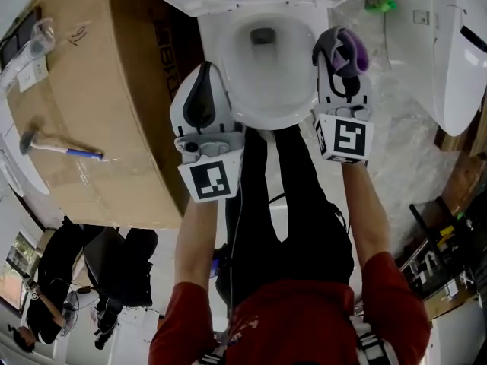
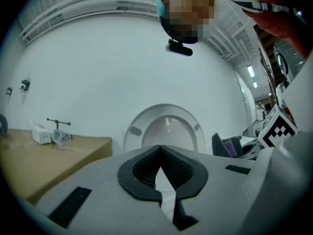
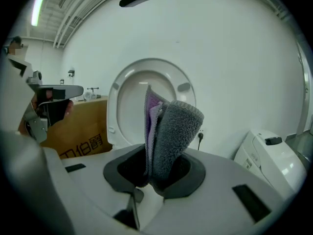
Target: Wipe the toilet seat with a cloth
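**Cloth clamped in right gripper at the toilet bowl**

The grey-and-purple cloth point(image 3: 172, 131) is pinched between the closed jaws of the right gripper point(image 1: 342, 52) and stands up beyond their tips. The left gripper point(image 2: 160, 153) is shut on nothing. Ahead, the toilet seat point(image 3: 116, 97) is raised.

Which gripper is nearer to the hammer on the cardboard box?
Left. The left gripper hangs beside the cardboard box bearing the hammer; the right gripper, holding the cloth, is farther, across the toilet bowl.
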